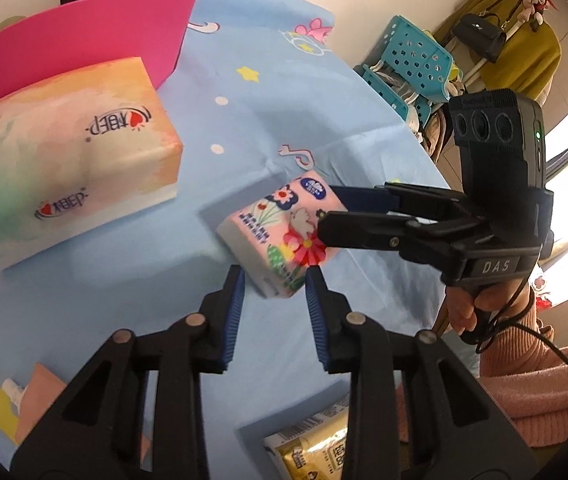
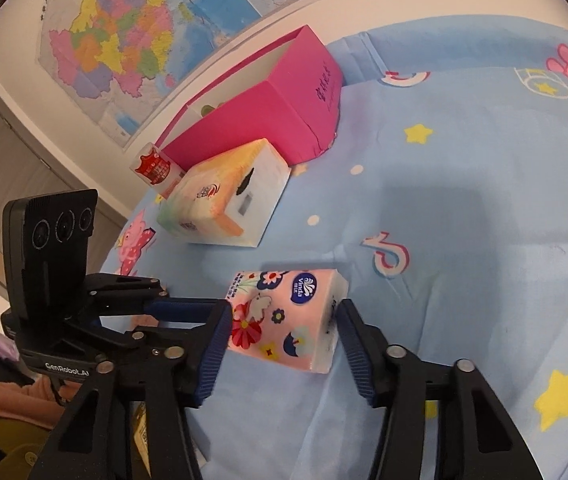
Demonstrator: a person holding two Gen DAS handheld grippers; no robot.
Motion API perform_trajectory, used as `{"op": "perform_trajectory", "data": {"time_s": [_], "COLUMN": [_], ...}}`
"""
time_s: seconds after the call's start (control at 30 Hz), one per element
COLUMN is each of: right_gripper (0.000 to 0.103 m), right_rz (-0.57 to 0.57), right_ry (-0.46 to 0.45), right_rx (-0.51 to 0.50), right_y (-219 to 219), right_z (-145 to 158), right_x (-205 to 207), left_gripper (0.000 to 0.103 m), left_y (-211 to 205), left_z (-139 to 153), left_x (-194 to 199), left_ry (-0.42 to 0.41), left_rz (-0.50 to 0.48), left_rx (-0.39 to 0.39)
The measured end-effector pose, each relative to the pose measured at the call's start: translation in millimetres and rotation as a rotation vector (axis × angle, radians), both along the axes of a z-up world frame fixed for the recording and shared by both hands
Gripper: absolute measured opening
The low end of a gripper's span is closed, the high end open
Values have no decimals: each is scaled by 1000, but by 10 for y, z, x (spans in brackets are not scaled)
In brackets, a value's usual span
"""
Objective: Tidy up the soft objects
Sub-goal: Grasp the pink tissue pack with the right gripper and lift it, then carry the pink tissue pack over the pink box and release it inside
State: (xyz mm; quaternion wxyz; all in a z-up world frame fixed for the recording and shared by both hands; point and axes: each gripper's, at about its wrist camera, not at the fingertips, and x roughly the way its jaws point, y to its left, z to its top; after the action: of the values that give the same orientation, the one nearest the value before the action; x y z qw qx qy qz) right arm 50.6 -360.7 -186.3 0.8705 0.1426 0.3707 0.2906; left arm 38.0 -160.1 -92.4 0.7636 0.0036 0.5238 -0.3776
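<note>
A small pink floral tissue pack [image 1: 282, 236] [image 2: 287, 316] lies on the blue cartoon sheet [image 1: 284, 112]. My right gripper [image 2: 282, 316] straddles it, one finger at each side; whether the pads squeeze it I cannot tell. In the left wrist view the right gripper [image 1: 327, 210] comes in from the right onto the pack. My left gripper [image 1: 272, 278] is open and empty, just short of the pack's near edge. A larger pastel tissue pack [image 1: 64, 160] [image 2: 224, 200] sits next to an open pink box [image 1: 84, 40] [image 2: 268, 108] holding dark items.
A yellow packet [image 1: 311, 448] lies near the sheet's front edge, an orange one [image 1: 40, 396] at lower left. A small red-and-white pack [image 2: 154, 168] stands beside the pink box. A teal basket [image 1: 407, 68] and hung clothes stand beyond the sheet's edge. A map covers the wall [image 2: 144, 32].
</note>
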Motion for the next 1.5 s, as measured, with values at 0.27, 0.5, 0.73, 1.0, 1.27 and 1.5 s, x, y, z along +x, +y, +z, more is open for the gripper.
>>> {"op": "perform_trajectory", "data": {"time_s": [0.27,0.5,0.73,1.0,1.27,1.5], "right_gripper": [41,40,40,40,40,40], "right_rz": [11,28,41,71,104,108], "right_ry": [-17,-58,-101,-166,-242,-293], "right_rx": [-19,-16,-27,-31,-47,-48], "right_y": [77,134,219,345,499,589], "right_z": [37,174,331,572,880,1082], "right_x": [-57,-125,-159,-151,0,161], "left_gripper": [34,34,34,34,34,34], "left_y": [30,81,120,274,413,464], "left_z": [67,221,354,574,836,991], "left_x": [-25,-98,-124,-79,123,321], "left_ry": [-18,-82,-136,-193,-264,-308], "left_rz": [12,30,43,82,135,162], "left_rx": [3,18,32,9,11,27]}}
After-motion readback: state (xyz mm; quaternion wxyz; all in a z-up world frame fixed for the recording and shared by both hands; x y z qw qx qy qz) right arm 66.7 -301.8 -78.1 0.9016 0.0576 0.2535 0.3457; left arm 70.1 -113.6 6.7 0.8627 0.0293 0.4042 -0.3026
